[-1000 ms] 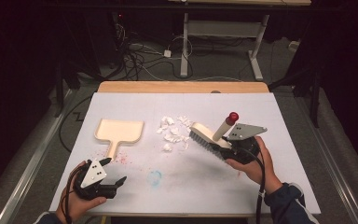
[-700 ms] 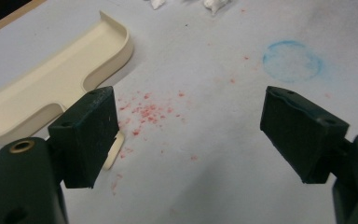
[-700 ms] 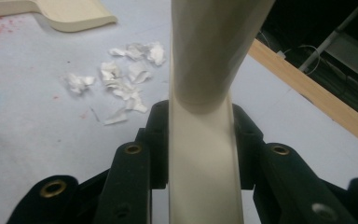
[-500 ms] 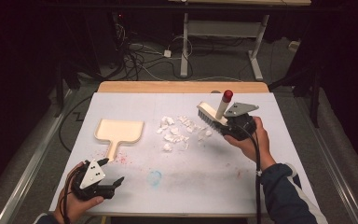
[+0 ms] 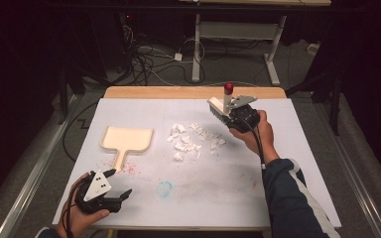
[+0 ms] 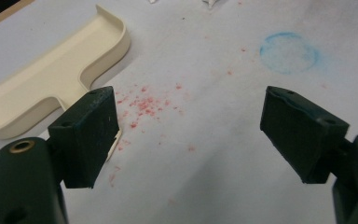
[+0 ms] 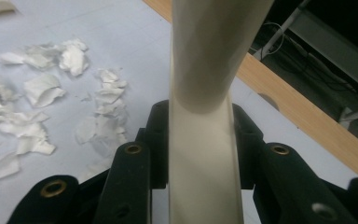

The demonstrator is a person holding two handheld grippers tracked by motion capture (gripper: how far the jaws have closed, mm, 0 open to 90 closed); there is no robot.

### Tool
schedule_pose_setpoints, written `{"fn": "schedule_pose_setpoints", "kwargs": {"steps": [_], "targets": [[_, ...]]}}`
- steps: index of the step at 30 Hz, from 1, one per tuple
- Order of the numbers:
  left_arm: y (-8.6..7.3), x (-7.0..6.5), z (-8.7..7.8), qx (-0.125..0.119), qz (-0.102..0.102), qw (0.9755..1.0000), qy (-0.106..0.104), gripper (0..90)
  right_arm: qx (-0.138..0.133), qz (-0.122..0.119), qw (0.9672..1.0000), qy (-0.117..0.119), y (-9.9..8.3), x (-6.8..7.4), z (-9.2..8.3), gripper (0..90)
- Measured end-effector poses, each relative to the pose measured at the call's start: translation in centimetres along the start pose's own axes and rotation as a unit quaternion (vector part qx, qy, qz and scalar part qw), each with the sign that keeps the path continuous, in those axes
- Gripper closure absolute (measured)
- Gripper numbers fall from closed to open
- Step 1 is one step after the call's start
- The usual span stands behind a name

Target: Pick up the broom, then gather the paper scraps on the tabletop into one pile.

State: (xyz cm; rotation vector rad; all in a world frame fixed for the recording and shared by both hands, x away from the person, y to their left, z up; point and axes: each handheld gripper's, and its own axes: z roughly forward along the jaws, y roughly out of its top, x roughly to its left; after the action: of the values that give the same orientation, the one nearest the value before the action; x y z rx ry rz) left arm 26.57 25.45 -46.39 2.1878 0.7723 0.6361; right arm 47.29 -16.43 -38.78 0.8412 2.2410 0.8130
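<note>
A cream hand brush (image 5: 219, 108) with dark bristles and a red-tipped handle is held above the far right part of the white table, just right of the paper scraps (image 5: 194, 141). My right gripper (image 5: 234, 113) is shut on its handle (image 7: 204, 140), which runs up between the jaws in the right gripper view. A cream dustpan (image 5: 125, 141) lies flat at the left, its handle toward me. My left gripper (image 5: 119, 194) rests open near the table's front left corner, with nothing between its pads (image 6: 93, 133); the dustpan (image 6: 46, 88) lies just beyond its left pad.
Torn white paper scraps (image 7: 51, 93) lie scattered mid-table. Red specks (image 6: 147, 105) and a faint blue ring (image 5: 164, 188) mark the white table top (image 5: 278, 188). A wooden edge (image 5: 188, 92) borders the far side, with cables and desk legs on the floor beyond.
My right gripper has carried the brush away from me toward the far right of the table, past the scraps. The left gripper has stayed put.
</note>
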Motion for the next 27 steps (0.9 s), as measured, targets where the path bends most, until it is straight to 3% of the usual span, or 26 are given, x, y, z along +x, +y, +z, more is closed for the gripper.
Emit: {"fn": "schedule_pose_setpoints", "kwargs": {"steps": [4,8,12,13,16,19,24,27], "targets": [[0.2,-0.1,0.0,0.002,0.006,1.0,0.003,18.6,0.004,-0.028,0.9996,-0.002,0.7,0.5,1.9,67.7],[0.0,0.2,0.0,0.002,-0.002,1.0,0.007,18.6,0.008,-0.044,0.999,-0.007,1.1,1.0,3.3,67.7],[0.0,0.2,0.2,0.006,-0.002,0.9999,0.007,18.5,0.042,-0.085,0.9947,-0.041,1.1,2.4,5.8,67.8],[0.0,0.2,0.3,0.007,-0.002,1.0,0.006,18.5,0.042,-0.085,0.9947,-0.041,1.1,2.4,5.8,67.8],[0.1,0.0,0.5,0.009,0.001,1.0,0.001,18.5,0.035,-0.081,0.9957,-0.026,1.0,3.0,6.5,67.8],[0.2,-0.2,0.5,0.014,0.003,0.9999,-0.009,18.6,0.035,-0.095,0.9948,-0.013,1.0,4.4,6.9,67.6],[0.4,-0.5,0.5,0.007,0.01,0.9999,-0.012,18.5,0.011,-0.095,0.9953,0.011,0.5,5.8,6.6,67.5],[0.4,-0.6,0.5,0.012,0.007,0.9998,-0.017,18.5,-0.002,-0.107,0.994,0.023,0.1,6.7,6.1,67.4]]}}
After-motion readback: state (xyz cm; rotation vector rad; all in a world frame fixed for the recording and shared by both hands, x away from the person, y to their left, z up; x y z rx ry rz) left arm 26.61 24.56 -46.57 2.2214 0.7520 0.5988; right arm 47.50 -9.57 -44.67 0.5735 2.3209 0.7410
